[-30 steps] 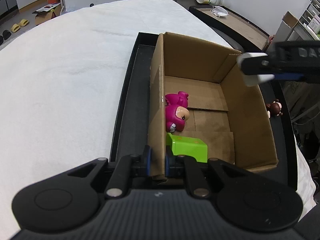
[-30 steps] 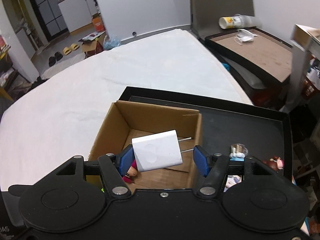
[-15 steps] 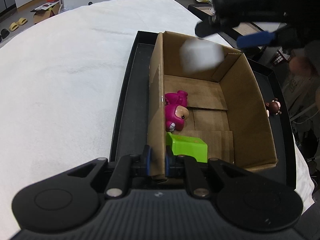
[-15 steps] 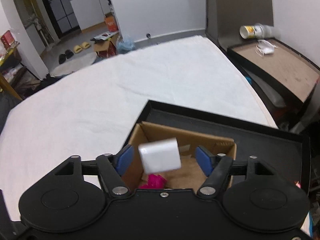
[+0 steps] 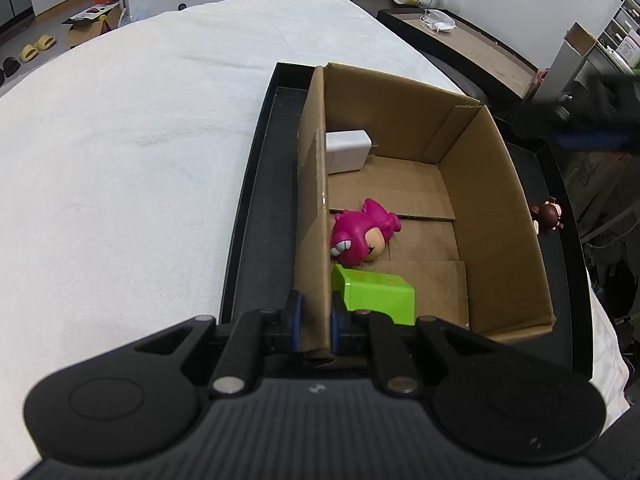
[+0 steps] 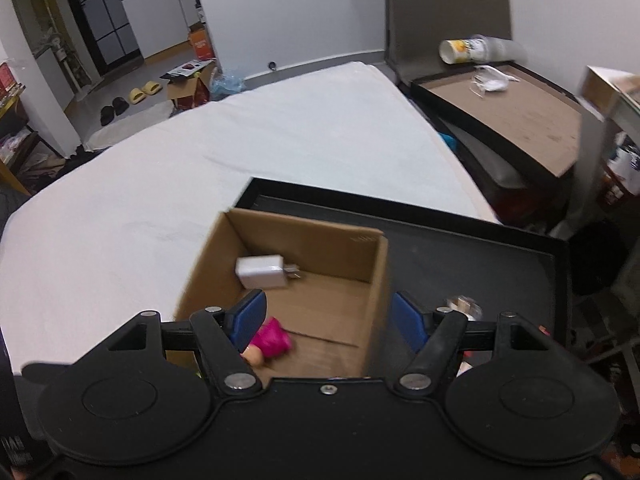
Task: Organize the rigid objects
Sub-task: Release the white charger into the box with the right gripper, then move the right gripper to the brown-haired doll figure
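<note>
Left wrist view: I am pinching the near end of the cardboard box's left wall with the left gripper, its pads pressed together on the board. The box is sitting in a black tray on the white cloth. Inside it, a white charger is lying in the far left corner with its prongs pointing right, a pink toy figure is lying mid-floor against the left wall, and a green block is lying nearest my pads.

The right gripper is hovering over the box's near end with its jaws spread and nothing between them (its blurred shape is showing at the right edge of the left view).

What I am judging to matter next is a small brown figure, standing outside the box on the tray, just beside the right wall. It is lying to the right of the box, so the free right gripper is the nearer one, and the left is busy steadying the box anyway. I cannot tell the figure's long axis.
</note>
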